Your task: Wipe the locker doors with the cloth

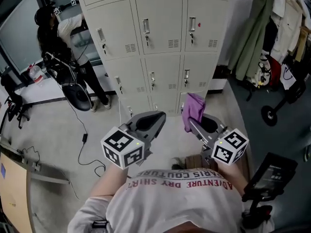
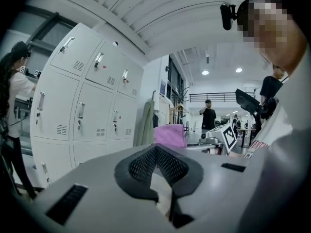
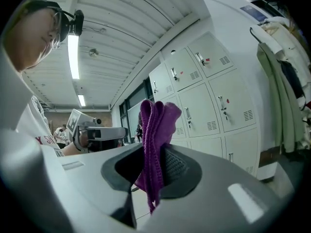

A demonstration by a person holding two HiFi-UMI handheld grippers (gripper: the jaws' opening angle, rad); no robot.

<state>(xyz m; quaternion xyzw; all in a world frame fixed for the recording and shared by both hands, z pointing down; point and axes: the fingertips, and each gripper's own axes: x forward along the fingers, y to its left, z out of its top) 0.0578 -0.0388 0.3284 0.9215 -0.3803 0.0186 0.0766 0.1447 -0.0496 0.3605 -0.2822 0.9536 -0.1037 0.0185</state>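
The beige locker doors (image 1: 160, 28) stand ahead of me, each with a handle and a vent; they also show in the left gripper view (image 2: 73, 101) and the right gripper view (image 3: 204, 101). My right gripper (image 1: 194, 124) (image 3: 154, 154) is shut on a purple cloth (image 1: 193, 108) (image 3: 155, 125), whose folds stick up above the jaws, short of the lowest lockers. The cloth (image 2: 170, 135) also shows past my left gripper. My left gripper (image 1: 156, 116) (image 2: 156, 152) is held beside the right one, jaws together, nothing in them.
A person (image 1: 63, 38) works at the lockers' left end, by a white table (image 1: 39, 89). Coats (image 1: 257, 33) hang to the right of the lockers, with a wheeled device (image 1: 269, 114) below. A cable (image 1: 82, 149) trails on the floor at left. Black equipment (image 1: 267, 178) stands near my right side.
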